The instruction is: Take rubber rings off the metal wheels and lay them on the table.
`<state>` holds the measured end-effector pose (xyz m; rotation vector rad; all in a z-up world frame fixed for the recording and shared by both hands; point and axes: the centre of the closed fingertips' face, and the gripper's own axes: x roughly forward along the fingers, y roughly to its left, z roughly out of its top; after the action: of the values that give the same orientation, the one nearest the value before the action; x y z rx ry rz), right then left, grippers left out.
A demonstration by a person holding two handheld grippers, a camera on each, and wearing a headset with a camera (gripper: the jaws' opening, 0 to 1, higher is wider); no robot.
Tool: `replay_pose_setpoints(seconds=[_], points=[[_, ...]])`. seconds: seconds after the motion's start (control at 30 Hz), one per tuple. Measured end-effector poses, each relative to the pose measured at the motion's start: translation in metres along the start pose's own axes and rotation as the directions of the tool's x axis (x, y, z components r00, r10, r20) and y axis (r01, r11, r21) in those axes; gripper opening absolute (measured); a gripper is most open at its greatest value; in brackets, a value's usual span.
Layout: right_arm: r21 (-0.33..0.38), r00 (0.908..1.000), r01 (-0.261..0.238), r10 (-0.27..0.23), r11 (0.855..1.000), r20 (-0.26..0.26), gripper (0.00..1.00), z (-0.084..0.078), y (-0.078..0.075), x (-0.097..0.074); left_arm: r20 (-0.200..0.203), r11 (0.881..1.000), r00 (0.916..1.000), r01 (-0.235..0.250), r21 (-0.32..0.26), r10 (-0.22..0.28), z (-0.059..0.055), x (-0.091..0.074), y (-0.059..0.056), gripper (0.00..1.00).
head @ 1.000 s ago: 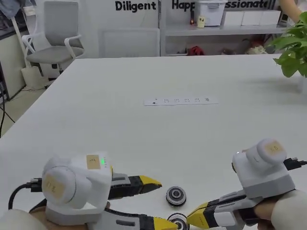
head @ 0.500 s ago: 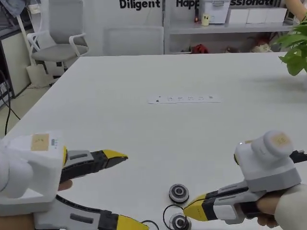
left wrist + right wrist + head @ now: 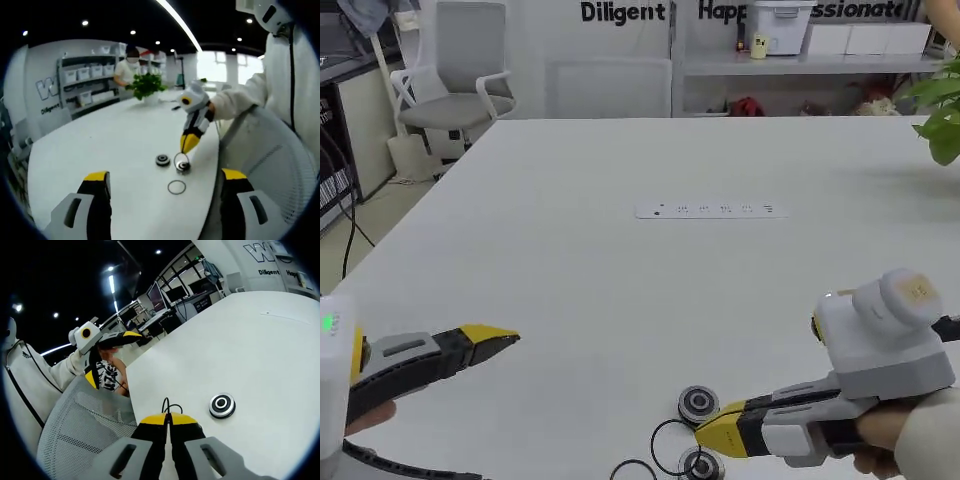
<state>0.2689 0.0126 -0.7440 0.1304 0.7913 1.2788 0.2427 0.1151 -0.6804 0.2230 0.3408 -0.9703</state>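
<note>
Head view: your right gripper (image 3: 712,430), jaws clamped together, pinches a rubber ring (image 3: 658,442) beside the near metal wheel (image 3: 700,466) on the worktop (image 3: 620,280).
Left gripper view: left gripper (image 3: 165,176) jaws spread wide apart; a loose ring (image 3: 176,187) lies flat.
Right gripper view: the second wheel (image 3: 222,405) sits near your jaws.

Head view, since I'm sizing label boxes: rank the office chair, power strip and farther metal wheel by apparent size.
1. office chair, despite being farthest.
2. power strip.
3. metal wheel, nearest yet smallest.
</note>
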Motion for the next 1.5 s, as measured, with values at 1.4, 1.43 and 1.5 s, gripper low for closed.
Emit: replay_pose_setpoints(seconds=[1.4,1.43,1.5], points=[[-0.01,0.9947,-0.013,0.012,1.0,-0.102,0.0,-0.036,0.015,0.043,-0.012,0.993,0.9987,-0.051,-0.105,0.05,-0.031,-0.016,-0.012,0.92],[-0.013,0.9945,-0.012,0.01,1.0,-0.105,0.0,-0.037,0.015,0.043,-0.011,0.993,0.9987,-0.051,-0.105,0.05,-0.032,-0.016,-0.012,0.92],[-0.021,0.9938,-0.002,0.0,1.0,-0.112,0.0,-0.039,0.013,0.044,-0.014,0.993,0.9985,-0.054,-0.105,0.053,-0.032,-0.016,-0.013,0.91]])
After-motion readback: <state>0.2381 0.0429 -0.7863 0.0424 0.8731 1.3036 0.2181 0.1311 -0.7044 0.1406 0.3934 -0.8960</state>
